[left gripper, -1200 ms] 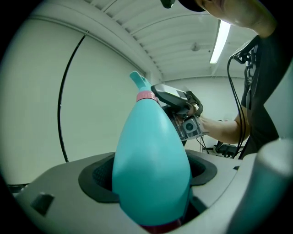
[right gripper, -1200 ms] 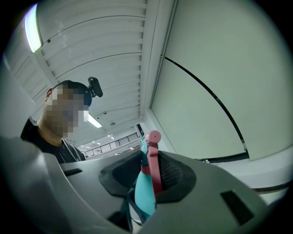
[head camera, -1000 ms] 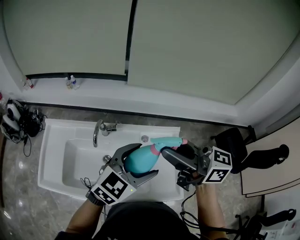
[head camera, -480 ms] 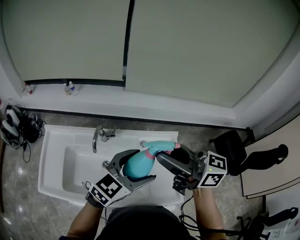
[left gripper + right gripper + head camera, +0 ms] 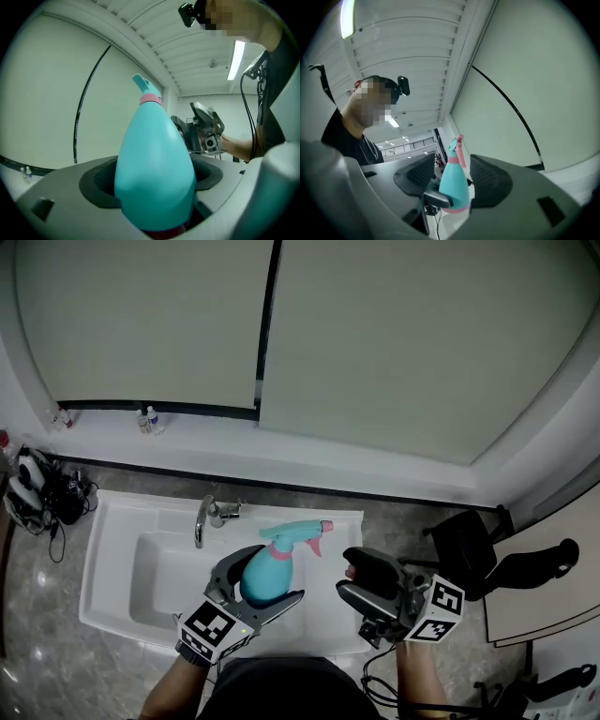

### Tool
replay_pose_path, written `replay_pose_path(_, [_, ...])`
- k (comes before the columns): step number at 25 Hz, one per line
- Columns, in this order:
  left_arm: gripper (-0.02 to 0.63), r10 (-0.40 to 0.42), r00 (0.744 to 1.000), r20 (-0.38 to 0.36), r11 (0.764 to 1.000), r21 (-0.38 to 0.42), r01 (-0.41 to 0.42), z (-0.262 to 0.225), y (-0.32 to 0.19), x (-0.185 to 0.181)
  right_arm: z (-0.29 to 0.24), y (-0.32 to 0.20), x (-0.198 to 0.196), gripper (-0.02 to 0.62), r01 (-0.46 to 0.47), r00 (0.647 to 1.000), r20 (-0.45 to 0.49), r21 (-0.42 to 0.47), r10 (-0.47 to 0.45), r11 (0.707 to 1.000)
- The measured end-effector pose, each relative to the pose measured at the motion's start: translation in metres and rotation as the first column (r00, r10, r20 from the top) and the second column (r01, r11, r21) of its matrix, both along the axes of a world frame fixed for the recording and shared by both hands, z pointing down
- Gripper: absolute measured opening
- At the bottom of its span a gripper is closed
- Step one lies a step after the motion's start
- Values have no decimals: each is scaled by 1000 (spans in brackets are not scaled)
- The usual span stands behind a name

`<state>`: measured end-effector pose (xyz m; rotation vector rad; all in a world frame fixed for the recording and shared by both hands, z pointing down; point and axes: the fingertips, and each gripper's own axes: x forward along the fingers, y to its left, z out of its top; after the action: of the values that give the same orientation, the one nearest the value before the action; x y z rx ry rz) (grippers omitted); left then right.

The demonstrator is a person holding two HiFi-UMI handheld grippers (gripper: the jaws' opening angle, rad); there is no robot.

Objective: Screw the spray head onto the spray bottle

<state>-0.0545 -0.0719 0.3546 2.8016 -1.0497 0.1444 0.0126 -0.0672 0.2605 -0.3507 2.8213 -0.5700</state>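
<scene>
In the head view, the left gripper [image 5: 278, 574] is pinching the teal spray bottle [image 5: 265, 577] by its belly above the white sink [image 5: 111, 538], near the tap [image 5: 208, 517]. The spray head [image 5: 295, 532] is sitting on the bottle's neck, its pink trigger pointing right. The right gripper [image 5: 345, 575] is hovering apart from the bottle, to its right; its jaws have just been opening and are standing spread with nothing between them. From this height the bottle's base is hiding under the left jaws, and how tightly the head is seated is hard to tell.

The left gripper view is showing what the head view cannot: the 2 dark pads [image 5: 96, 185] are pressing against the bottle's sides. The bottle is filling the middle of this view, its bottom cut off at the lower edge. The trigger is hidden behind the nozzle. The right gripper is showing behind it, small.

The right gripper view is looking through the 2 spread pads [image 5: 490, 180] at the bottle farther off, touching neither. 1 left jaw [image 5: 437, 198] is crossing the bottle's lower part.
</scene>
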Motion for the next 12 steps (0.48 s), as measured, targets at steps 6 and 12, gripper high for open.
replay_pose_path(6, [411,-7,998,56,1000,-7,7,21,17,-3,57,20,-2,113,-192,963,-198,-14,186,981])
replay_pose_path(12, [411,92,996,14,995,-51,-91,43,41,12,87,57,33,2,-366,909,-244,-83,337,927])
